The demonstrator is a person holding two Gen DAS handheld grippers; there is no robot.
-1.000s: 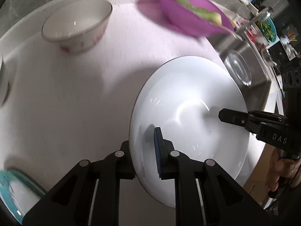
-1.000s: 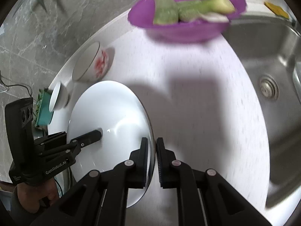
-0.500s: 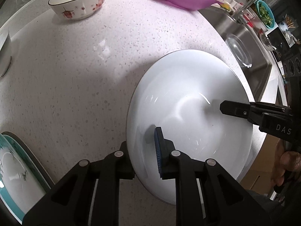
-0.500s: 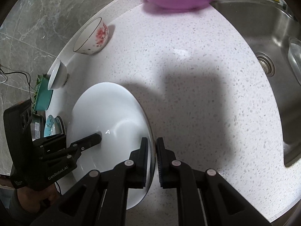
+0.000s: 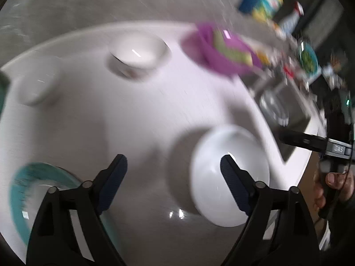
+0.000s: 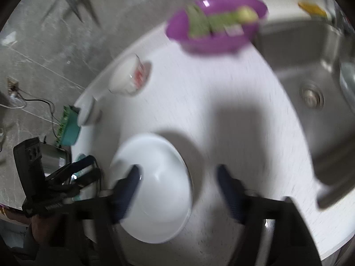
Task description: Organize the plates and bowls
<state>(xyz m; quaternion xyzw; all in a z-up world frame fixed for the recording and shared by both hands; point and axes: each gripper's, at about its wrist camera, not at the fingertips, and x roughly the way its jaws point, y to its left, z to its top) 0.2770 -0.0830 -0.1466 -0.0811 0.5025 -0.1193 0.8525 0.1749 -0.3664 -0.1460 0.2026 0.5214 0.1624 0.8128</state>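
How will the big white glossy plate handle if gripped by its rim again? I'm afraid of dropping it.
The big white glossy plate looks glazed, so its rim is probably slippery between narrow pads. It looks ceramic: likely stiff, fairly heavy, and breakable on the white speckled countertop. Its width would probably make it tilt from a one-sided grip.

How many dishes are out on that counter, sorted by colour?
White: 3 — big plate, flowered bowl, small bowl
Purple: 1 — bowl of greens
Teal-rimmed: 1 — plate
Total: 5
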